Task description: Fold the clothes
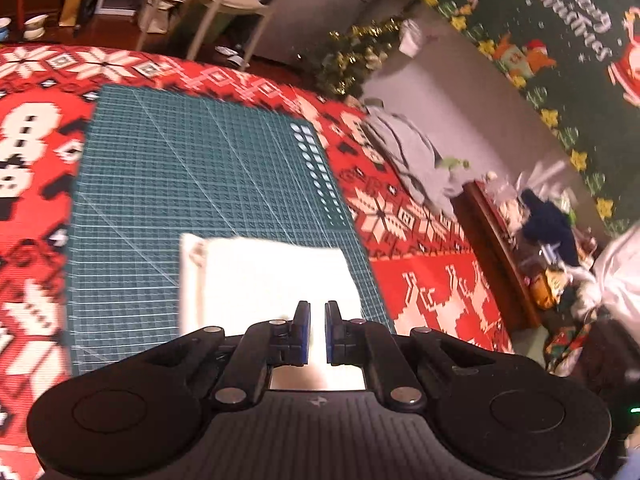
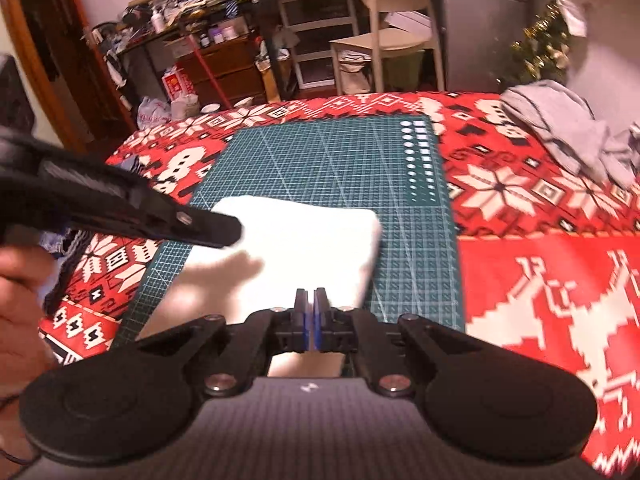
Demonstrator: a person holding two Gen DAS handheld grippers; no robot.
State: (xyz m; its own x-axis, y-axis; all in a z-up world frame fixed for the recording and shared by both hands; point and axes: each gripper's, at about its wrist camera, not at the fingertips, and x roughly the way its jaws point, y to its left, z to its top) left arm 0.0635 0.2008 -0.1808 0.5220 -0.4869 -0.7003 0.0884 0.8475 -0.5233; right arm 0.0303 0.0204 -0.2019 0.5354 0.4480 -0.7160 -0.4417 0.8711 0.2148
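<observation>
Both my grippers, left [image 1: 317, 334] and right [image 2: 311, 322], nearly closed, empty; soft white folded cloth [image 2: 288, 252] flat on gridded mat [image 2: 320, 152].

Hidden and blurred parts around the two claws

The white cloth [image 2: 280, 256] runs under the right claw [image 2: 310, 300], its near edge hidden by the claw's body; the left claw [image 2: 224, 230], blurred, covers the cloth's left corner. The grey garment [image 2: 560, 128] far right is smeared, and the desk [image 2: 540, 280] is cut off.
</observation>
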